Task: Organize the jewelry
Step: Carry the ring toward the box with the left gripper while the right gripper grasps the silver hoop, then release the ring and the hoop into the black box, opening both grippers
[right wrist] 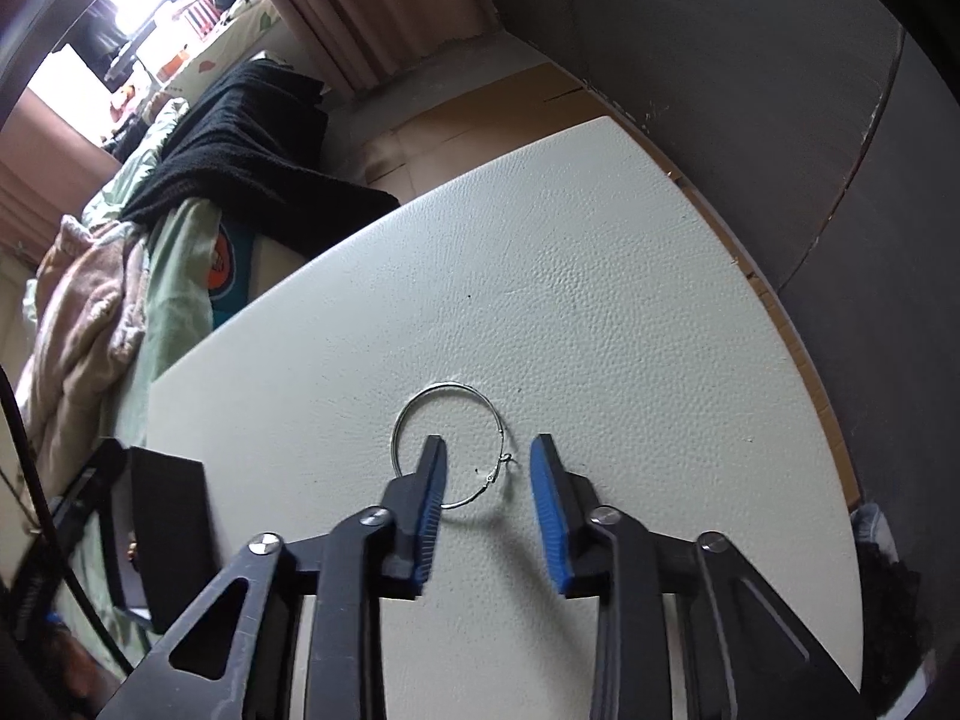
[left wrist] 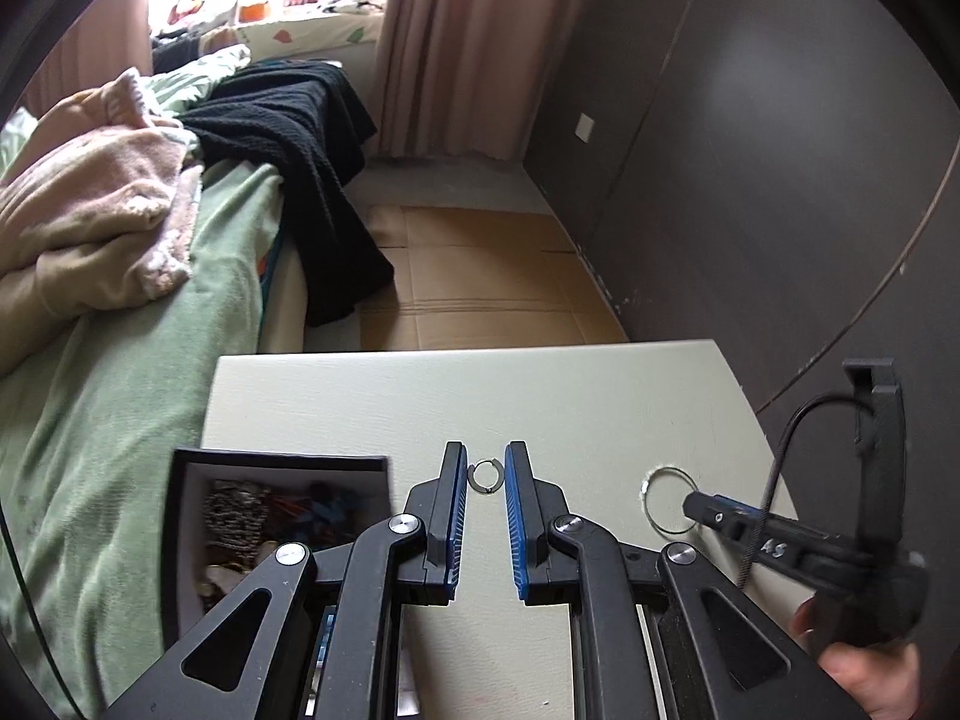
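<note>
A small silver hoop earring [left wrist: 482, 476] lies on the pale table [left wrist: 576, 396], between the tips of my open left gripper [left wrist: 485, 468]. A large thin silver hoop [left wrist: 668, 499] lies to its right; in the right wrist view the large hoop [right wrist: 451, 445] sits at my open right gripper [right wrist: 487, 462], whose left finger rests inside the ring while the clasp lies between the jaws. The right gripper [left wrist: 699, 504] reaches the hoop from the right in the left wrist view. A black jewelry box [left wrist: 276, 510] with several pieces inside stands at the left.
The table [right wrist: 540, 276] ends near a dark wall [left wrist: 750, 180] on the right and a bed with green, pink and black blankets [left wrist: 120, 300] on the left. The black box [right wrist: 162, 528] stands at the table's left edge. Cardboard covers the floor [left wrist: 480, 276] beyond.
</note>
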The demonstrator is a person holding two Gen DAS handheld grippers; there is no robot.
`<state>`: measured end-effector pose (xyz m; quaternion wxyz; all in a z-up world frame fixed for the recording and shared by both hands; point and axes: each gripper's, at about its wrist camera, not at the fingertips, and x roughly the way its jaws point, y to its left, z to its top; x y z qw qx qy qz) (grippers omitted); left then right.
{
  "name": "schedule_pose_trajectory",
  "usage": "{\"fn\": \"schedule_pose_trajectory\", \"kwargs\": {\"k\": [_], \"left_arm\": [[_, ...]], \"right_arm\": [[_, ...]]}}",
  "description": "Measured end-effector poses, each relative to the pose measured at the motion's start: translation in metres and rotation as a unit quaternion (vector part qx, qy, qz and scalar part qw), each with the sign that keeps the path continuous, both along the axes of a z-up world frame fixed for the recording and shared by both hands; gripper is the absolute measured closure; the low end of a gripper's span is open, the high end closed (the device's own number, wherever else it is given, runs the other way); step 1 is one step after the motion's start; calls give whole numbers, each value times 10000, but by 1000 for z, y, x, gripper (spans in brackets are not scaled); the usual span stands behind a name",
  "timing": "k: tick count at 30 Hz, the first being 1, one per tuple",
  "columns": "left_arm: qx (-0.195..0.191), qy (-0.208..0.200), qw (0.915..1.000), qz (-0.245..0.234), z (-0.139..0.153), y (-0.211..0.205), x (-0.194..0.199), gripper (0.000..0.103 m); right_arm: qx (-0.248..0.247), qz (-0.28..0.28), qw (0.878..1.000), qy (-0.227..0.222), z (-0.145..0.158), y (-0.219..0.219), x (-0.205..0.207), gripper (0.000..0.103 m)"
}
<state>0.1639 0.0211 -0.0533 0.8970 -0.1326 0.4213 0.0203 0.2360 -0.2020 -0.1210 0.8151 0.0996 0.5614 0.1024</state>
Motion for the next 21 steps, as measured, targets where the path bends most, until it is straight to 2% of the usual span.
{"fn": "schedule_pose_trajectory", "kwargs": {"k": [5,8,10,12,16,21], "left_arm": [[-87,-72,9998,151,7,16,-8,90],[-132,-125,9996,215,12,23,-15,90],[-151,-169,9994,249,16,27,-20,90],[-165,-215,9993,276,20,30,-26,90],[-166,-286,9988,355,27,40,-36,90],[-214,-296,9982,475,31,55,-49,90]], "right_arm": [[-769,82,9968,-192,1,16,-5,87],[-1380,286,9894,-344,1,30,-11,90],[-1487,367,9875,-359,2,32,-14,95],[-1349,365,9897,-297,4,28,-16,97],[-772,306,9964,-154,7,13,-19,99],[-151,347,9991,-212,19,6,-28,99]]}}
